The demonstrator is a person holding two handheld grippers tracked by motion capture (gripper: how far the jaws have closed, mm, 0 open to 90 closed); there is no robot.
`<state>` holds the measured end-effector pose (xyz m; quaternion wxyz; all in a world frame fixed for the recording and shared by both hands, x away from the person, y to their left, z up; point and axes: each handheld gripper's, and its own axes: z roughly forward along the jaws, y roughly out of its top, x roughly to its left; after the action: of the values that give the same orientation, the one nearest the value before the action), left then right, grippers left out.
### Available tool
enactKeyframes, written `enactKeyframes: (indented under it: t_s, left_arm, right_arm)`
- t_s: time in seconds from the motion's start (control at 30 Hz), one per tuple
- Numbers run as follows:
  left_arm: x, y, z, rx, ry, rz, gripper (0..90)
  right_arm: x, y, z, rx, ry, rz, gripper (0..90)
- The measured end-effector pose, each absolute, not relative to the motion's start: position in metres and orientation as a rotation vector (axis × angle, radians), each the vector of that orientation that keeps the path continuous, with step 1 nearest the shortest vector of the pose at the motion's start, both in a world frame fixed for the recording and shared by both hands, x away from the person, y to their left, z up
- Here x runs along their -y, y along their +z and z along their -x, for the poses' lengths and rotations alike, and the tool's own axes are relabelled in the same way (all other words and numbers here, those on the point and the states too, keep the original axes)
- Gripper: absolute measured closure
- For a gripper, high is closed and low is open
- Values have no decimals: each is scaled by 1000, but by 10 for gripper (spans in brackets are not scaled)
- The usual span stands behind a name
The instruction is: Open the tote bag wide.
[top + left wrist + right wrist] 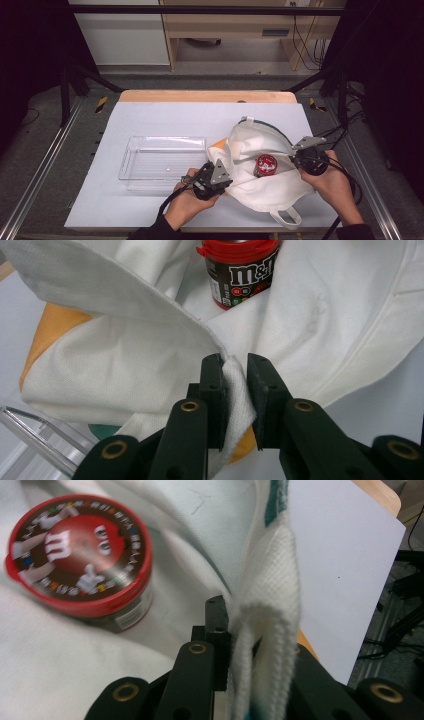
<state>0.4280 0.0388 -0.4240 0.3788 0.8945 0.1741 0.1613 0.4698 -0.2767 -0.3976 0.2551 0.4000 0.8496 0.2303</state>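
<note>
Pinching white bag (260, 187) rim, left claw (235, 371), right claw (250, 625) clamped

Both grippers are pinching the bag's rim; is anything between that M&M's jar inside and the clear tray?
Yes. The white cloth bag surrounds the M&M's jar, and the bag's left wall, pinched by the left gripper, lies between jar and clear plastic tray. The bag's mouth is open.

1. Laboratory recording station: a white-topped table (165, 117) stands inside a black metal frame (200, 9).
2. Loose cables (305, 47) hang by wooden furniture (225, 25); grey carpet floor (45, 145) surrounds it.
</note>
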Motion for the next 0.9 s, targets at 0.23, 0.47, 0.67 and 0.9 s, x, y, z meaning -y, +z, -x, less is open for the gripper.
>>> enactKeyframes:
  t_s: [0.23,0.47,0.67,0.9]
  left_arm:
    - [-39,-427,-428,-439,414,-2292,821]
    - [-41,-429,-430,-439,409,-2304,829]
    - [-41,-430,-430,-446,402,-2307,831]
    - [-42,-432,-430,-443,393,-2314,834]
  right_arm:
    - [299,-407,-490,-2280,710,-1207,852]
    - [309,-421,-501,-2262,741,-1273,855]
    - [316,-430,-510,-2245,744,-1325,857]
    - [319,-438,-520,-2239,717,-1375,859]
